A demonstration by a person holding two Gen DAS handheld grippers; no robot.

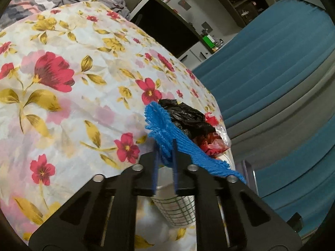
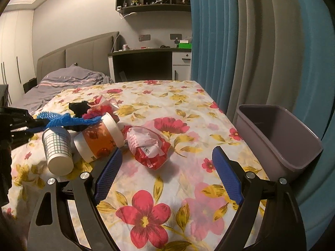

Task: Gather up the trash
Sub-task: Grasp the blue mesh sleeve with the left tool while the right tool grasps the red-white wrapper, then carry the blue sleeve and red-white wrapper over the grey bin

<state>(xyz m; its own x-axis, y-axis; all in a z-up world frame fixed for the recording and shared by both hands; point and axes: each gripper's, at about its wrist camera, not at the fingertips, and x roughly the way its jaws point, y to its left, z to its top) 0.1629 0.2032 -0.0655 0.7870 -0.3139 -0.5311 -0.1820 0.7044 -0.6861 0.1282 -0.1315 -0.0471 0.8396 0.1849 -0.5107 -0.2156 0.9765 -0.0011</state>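
Observation:
A pile of trash lies on the flowered tablecloth. My left gripper is shut on a blue foam net, which also shows in the right wrist view, lifted above a checked paper cup. Beyond lie a black plastic bag and red wrappers. An orange paper cup lies on its side. A red and white wrapper lies in front of my open, empty right gripper. A grey bin stands at the table's right edge.
Blue and grey curtains hang close behind the bin on the right. A bed and a desk with shelves stand beyond the table's far edge.

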